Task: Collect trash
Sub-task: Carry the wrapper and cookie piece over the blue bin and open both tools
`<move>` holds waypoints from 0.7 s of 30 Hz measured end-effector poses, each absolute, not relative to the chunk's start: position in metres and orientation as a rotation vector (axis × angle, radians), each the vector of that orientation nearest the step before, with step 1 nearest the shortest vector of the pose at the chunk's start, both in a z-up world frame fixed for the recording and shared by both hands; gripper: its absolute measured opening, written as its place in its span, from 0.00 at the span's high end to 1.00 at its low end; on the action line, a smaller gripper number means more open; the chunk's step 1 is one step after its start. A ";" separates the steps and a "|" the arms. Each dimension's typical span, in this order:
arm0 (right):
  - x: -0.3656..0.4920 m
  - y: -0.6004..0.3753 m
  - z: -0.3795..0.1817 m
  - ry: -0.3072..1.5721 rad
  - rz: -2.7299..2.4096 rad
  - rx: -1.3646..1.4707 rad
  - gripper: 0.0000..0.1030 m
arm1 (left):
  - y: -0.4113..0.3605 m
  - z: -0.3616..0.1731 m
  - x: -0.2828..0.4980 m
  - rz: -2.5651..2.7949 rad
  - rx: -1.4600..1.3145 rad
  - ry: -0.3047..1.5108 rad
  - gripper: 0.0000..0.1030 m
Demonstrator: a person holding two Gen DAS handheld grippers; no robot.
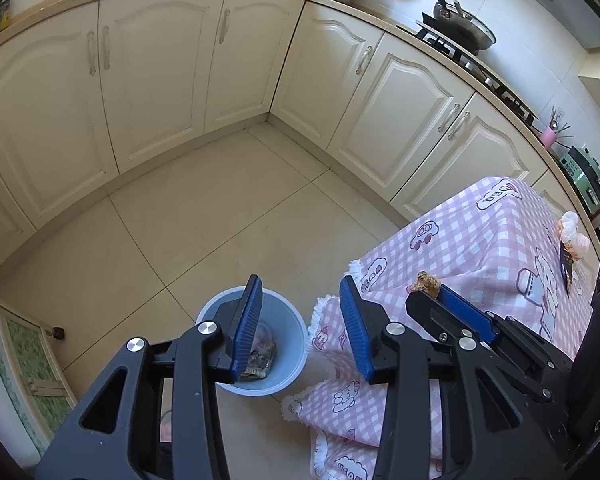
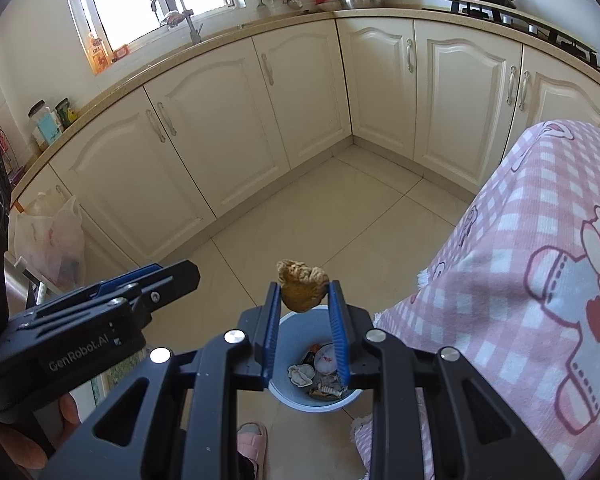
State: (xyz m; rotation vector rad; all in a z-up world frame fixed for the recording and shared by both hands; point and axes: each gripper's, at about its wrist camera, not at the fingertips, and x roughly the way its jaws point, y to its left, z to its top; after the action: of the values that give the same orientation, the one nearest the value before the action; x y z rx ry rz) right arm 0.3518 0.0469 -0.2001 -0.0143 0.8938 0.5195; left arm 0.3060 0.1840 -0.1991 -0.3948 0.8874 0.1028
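Trash (image 2: 302, 287), a light, crumpled brown wad likely soft and crushable, sits pinched mid-body in right gripper (image 2: 304, 300) jaws above bin (image 2: 292, 328); left gripper (image 1: 300, 312) jaws released, empty.

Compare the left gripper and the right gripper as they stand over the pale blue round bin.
The left gripper has its jaws apart with nothing between them; the right gripper is shut on a crumpled brown wad. Both have blue ribbed pads on black frames and point down over the pale blue round bin, which already holds trash.
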 end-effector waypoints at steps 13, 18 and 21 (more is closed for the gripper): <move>0.359 0.063 -0.189 0.848 0.533 -0.020 0.76 | 0.197 -0.192 0.297 0.145 -0.412 0.858 0.57; 0.364 0.067 -0.180 0.818 0.535 -0.014 0.65 | 0.200 -0.184 0.292 0.161 -0.402 0.837 0.56; 0.363 0.066 -0.173 0.797 0.530 -0.011 0.63 | 0.198 -0.179 0.289 0.164 -0.393 0.826 0.55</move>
State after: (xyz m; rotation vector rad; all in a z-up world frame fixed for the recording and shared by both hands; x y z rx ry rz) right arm 0.3629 0.0660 -0.1733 -0.0112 0.7968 0.5301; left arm 0.2895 0.1978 -0.1788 -0.3931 0.8261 0.1636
